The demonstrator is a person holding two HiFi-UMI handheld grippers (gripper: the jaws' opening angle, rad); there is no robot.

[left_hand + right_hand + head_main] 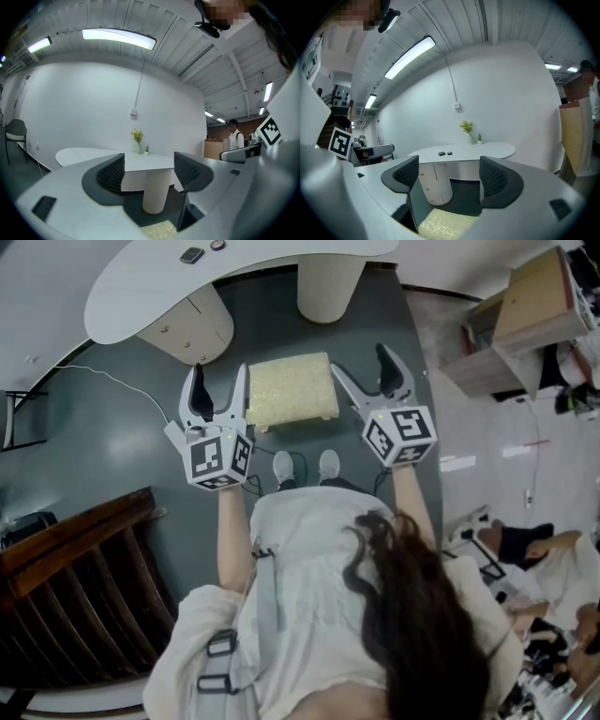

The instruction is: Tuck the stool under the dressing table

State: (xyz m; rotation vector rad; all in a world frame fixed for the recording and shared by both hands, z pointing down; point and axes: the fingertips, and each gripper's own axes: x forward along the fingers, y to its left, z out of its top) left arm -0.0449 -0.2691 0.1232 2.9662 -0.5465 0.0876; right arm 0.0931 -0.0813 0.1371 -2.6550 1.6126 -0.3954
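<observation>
The white, curved-top dressing table [141, 292] stands ahead of both pairs of jaws. The pale yellow, fuzzy rectangular stool [291, 390] sits short of the table's round leg, low between the two grippers. The left gripper [219, 371] is just beside its left edge and the right gripper [361, 362] beside its right. Both pairs of jaws gape wide and hold nothing.

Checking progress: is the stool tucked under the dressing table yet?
Out: the stool sits wholly in front of the dressing table, uncovered.
</observation>
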